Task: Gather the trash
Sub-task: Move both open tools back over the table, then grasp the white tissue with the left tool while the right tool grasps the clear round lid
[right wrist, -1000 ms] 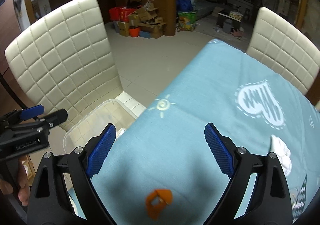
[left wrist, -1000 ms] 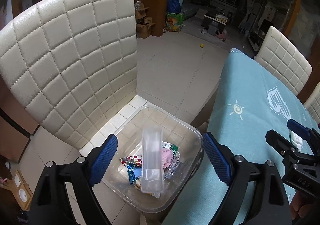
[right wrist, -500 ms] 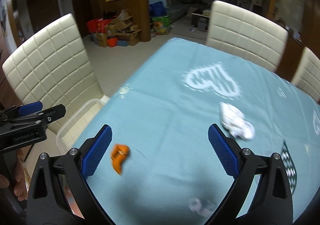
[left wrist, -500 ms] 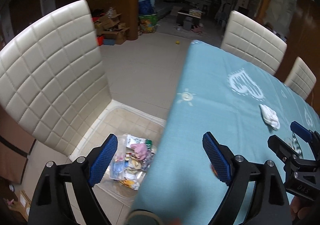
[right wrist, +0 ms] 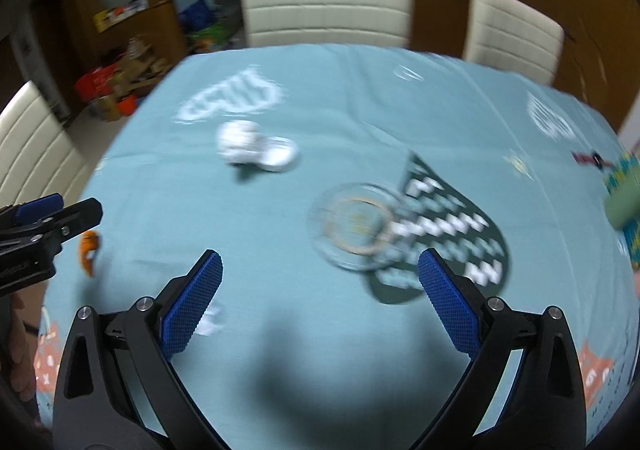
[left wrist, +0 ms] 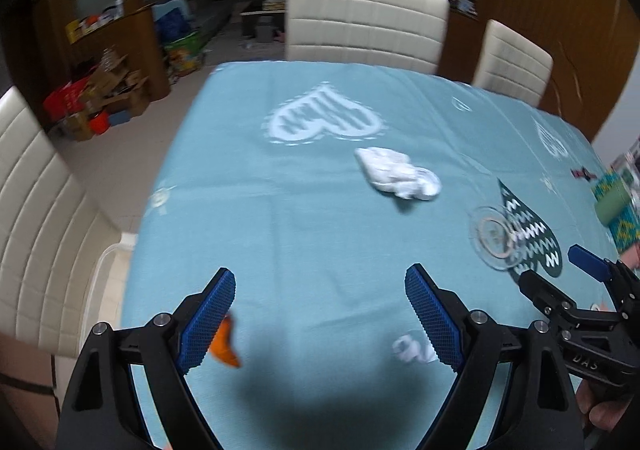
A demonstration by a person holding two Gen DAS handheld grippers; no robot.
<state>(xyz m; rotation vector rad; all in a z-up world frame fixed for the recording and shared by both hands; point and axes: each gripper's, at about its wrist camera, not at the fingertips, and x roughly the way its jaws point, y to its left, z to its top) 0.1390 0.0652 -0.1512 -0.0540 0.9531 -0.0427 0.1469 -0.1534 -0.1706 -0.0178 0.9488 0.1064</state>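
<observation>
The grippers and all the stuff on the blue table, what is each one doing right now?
left gripper: open, empty, above the tablecloth.
right gripper: open, empty.
orange scrap: lying loose by the left gripper's finger.
big white tissue: crumpled, lying untouched.
small white scrap: crumpled, on the cloth.
clear lid: lying flat.
tablecloth: spread flat.

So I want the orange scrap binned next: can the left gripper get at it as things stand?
Probably yes. The left gripper is open, and the orange scrap lies on the tablecloth just beside its left jaw, with nothing lying between them. It likely needs only a small shift leftward.
</observation>
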